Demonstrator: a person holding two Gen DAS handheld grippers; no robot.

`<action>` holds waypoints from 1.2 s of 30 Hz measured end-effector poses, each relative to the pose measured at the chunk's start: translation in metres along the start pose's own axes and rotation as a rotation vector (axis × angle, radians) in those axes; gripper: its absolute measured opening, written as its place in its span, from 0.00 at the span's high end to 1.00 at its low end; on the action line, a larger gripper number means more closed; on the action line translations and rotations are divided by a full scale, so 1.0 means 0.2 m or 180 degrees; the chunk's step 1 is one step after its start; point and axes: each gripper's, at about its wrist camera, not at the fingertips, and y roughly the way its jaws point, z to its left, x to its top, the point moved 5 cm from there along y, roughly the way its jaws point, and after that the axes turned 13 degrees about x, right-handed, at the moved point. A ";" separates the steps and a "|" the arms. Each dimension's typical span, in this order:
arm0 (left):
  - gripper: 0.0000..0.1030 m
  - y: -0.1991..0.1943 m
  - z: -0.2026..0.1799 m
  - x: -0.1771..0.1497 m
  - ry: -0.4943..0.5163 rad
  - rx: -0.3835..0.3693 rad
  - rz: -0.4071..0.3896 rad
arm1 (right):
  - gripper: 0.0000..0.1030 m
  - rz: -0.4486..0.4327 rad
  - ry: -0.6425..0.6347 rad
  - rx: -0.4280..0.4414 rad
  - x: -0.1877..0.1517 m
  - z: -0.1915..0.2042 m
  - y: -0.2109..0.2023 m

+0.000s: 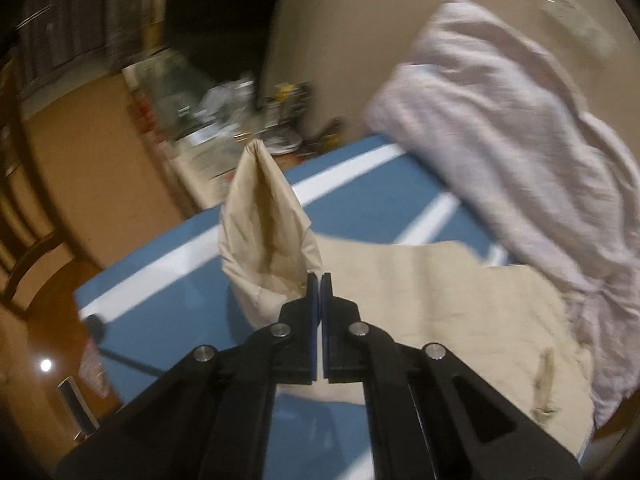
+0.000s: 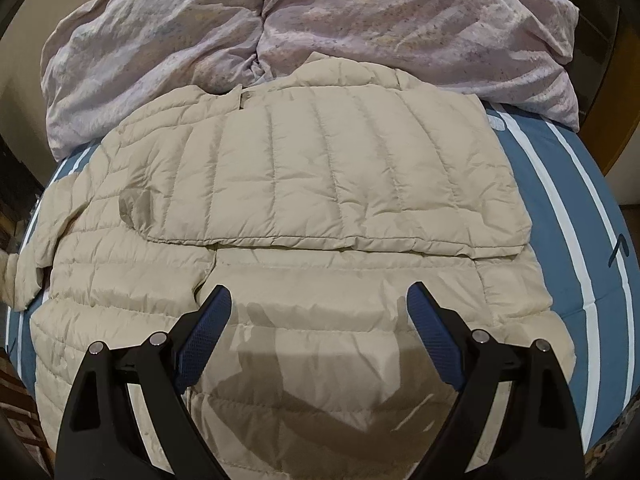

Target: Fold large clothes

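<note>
Bed (image 2: 568, 216), blue cover with white stripes; lilac duvet (image 2: 280, 20) heaped along the far side. Beige quilted jacket (image 2: 320, 184) spread flat across the bed, one panel already folded over. Looks light, puffy, slick; likely to spring back, so pinch at hems or cuffs. Bare cover on the right gives room. Left gripper (image 1: 320, 280) clenched on a raised sleeve end (image 1: 264, 220). Right gripper (image 2: 319, 300) splayed, empty, above the hem.
</note>
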 end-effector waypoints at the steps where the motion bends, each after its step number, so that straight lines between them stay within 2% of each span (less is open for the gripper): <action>1: 0.99 -0.03 -0.08 0.00 0.0060 -0.0103 -0.0027 | 0.11 0.0009 0.0026 0.0014 0.00 -0.01 0.00; 5: 0.99 -0.16 -0.40 -0.05 0.0333 -0.0508 -0.0092 | 0.11 0.0045 0.0121 0.0040 0.00 -0.05 0.01; 12: 0.99 -0.33 -0.95 -0.28 0.0838 -0.1180 0.0039 | 0.11 0.0062 0.0286 0.0046 0.00 -0.13 0.01; 17: 0.99 -0.38 -1.22 -0.46 0.1103 -0.1444 0.0188 | 0.11 0.0054 0.0348 0.0052 0.01 -0.16 0.01; 27: 0.99 -0.40 -1.50 -0.77 0.1488 -0.1703 0.0461 | 0.11 0.0057 0.0388 0.0115 0.02 -0.18 0.03; 36: 0.99 -0.40 -1.63 -0.96 0.1718 -0.1823 0.0676 | 0.11 0.0056 0.0428 0.0178 0.06 -0.20 0.05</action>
